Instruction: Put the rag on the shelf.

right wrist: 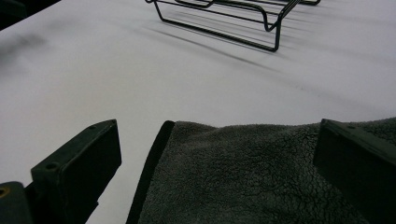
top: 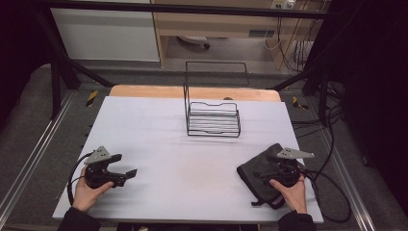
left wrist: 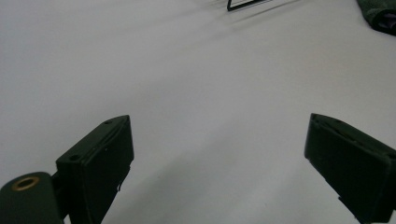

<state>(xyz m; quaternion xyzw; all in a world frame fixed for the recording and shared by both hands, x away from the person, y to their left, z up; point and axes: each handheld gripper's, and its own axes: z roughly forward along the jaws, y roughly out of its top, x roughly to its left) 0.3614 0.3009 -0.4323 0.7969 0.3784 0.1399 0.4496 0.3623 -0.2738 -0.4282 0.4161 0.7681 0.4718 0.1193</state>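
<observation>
We are at the very start of a grasp on the dark grey fleecy folded cloth (top: 260, 175), which lies flat on the white table top (top: 192, 144), nearer to us than the black wire rack (top: 213, 120) and off toward the rack's right-hand corner, close to the table's near right edge. Our right gripper (right wrist: 219, 158) sits over the cloth with its jaws spread wide; in the right gripper view one jaw stands off the cloth's bound edge over bare table and the other over the pile, with nothing pinched between them. Our left gripper (left wrist: 215, 154) has its jaws wide apart too, holding nothing, well apart from the cloth and nearer to us than the rack's left side.

We judge the next move calls for lowering the right jaws so the bound hem runs between them, then closing on it; whether the cloth is one layer or several at that hem we cannot quite tell from here.

Between the cloth and the rack the table is bare, so there is open room to lift and carry toward the rack. The tight spots are the table's near right edge beside the cloth, where the gripper's cable trails, and the rack's tall wire back.
</observation>
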